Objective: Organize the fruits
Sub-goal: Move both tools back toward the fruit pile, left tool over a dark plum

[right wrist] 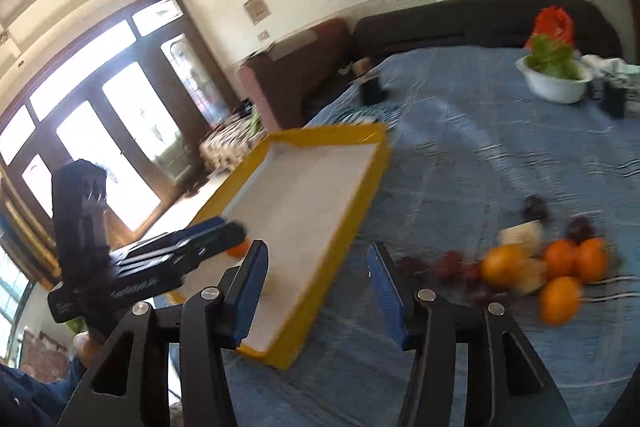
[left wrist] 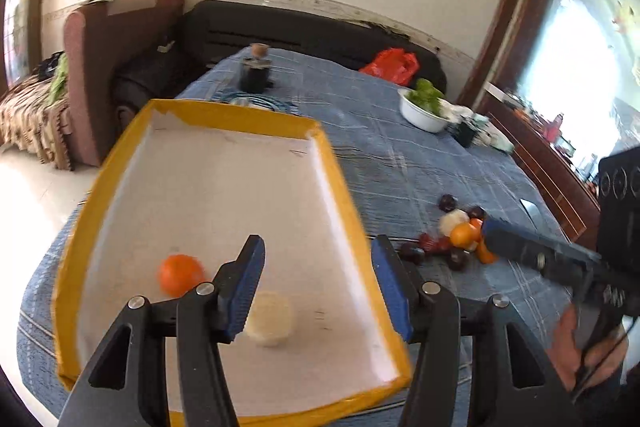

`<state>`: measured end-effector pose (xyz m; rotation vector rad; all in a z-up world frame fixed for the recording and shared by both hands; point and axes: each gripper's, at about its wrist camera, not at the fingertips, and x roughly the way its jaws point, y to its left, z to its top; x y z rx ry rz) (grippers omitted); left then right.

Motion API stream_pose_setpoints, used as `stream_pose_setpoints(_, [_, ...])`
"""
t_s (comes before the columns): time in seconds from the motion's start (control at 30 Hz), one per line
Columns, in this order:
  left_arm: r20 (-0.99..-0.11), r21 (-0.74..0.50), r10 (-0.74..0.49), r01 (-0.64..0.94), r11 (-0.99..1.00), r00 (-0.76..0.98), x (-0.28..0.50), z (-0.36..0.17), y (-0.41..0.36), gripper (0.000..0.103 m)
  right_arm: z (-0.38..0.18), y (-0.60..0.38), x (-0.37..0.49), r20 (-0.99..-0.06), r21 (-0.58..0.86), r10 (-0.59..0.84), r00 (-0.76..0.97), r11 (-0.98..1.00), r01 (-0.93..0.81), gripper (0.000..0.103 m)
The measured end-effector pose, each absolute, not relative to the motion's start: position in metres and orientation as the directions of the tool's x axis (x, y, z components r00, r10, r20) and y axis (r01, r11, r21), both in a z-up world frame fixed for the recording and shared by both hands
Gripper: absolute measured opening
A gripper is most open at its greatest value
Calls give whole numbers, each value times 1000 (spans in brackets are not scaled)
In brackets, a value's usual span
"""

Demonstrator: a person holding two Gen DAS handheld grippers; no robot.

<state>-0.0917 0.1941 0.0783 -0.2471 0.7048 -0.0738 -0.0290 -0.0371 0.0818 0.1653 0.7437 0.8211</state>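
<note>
A shallow tray [left wrist: 336,163] with a yellow rim and white floor lies on the blue checked tablecloth. An orange [left wrist: 178,275] and a pale round fruit [left wrist: 270,319] rest inside it. My left gripper [left wrist: 320,267] hangs open over the tray's near right part, with nothing between its blue pads. To the right of the tray lies a heap of fruit [left wrist: 460,235]: oranges [right wrist: 504,265], dark plums [right wrist: 580,227], small red fruits [right wrist: 452,263] and pale pieces [right wrist: 520,233]. My right gripper [right wrist: 318,267] is open and empty, between the tray [right wrist: 370,187] and the heap.
At the far side of the table stand a white bowl of greens [left wrist: 424,115], a dark corked jar [left wrist: 256,71] and a blue cable coil [left wrist: 260,103]. A red bag [left wrist: 394,65] lies on the black sofa behind. A person's hand [left wrist: 576,347] holds the right gripper.
</note>
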Motion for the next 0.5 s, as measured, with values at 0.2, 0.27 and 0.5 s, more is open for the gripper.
stream_pose_setpoints(0.2, [-698,-304,-268,64,950,664,-57,74,143,55,72,-117,-5,-569,382,589,573,807,-450,57])
stream_pose_setpoints(0.27, [-712,-308,-288,84,948,640,-47,69,127,55,59,-137,-1,-567,409,575,589,818,-405,57])
stream_pose_setpoints(0.5, [-785,-241,-235,67,968,573,-20,42,98,41,23,-173,21,-551,591,641,535,752,-293,52])
